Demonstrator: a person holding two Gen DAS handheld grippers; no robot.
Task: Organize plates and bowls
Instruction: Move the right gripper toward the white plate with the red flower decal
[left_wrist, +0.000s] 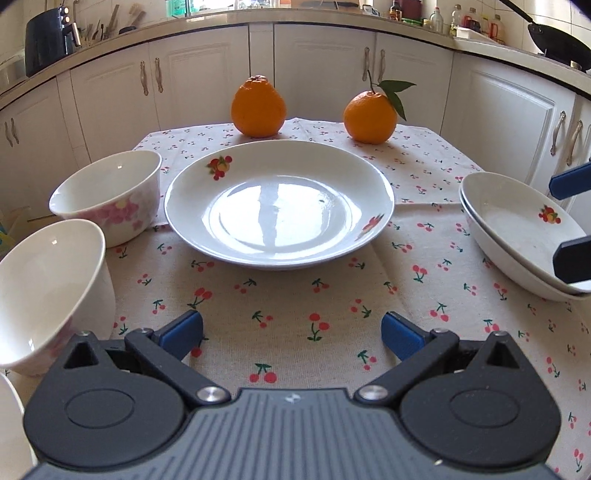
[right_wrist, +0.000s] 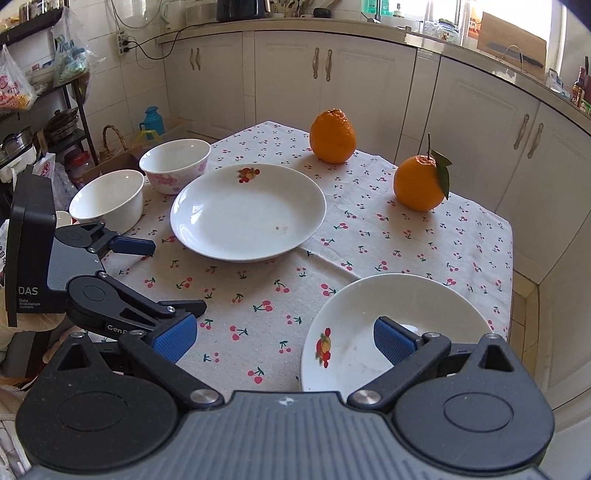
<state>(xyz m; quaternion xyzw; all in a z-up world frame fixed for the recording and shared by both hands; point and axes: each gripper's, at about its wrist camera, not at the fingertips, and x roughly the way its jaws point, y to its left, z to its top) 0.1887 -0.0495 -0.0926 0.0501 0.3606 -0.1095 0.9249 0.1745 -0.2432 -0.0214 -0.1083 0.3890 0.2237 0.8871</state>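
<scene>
Blue-padded fingers (left_wrist: 400, 336) of the left tool (left_wrist: 291, 332) are standing wide apart, gripping nothing, hovering low over the cherry-print cloth (left_wrist: 295, 295) covering the bench. Just ahead, a fruit-painted plate (left_wrist: 279, 203) is sitting at the middle of the cloth. To its left, two bowls are standing close together: a plain white bowl (left_wrist: 48, 291) nearest the tool and a pink-flowered bowl (left_wrist: 110, 195) beyond it. At the right edge, two stacked plates (left_wrist: 517, 236) are lying tilted.

In the right wrist view, the right tool (right_wrist: 286, 338) is also spreading wide, one pad (right_wrist: 393, 341) hanging over the top stacked plate (right_wrist: 354, 332); whether it is touching is unclear. Beyond the plates, two oranges are resting well apart at the far edge, one bare (left_wrist: 258, 107), one leafy (left_wrist: 371, 116).
</scene>
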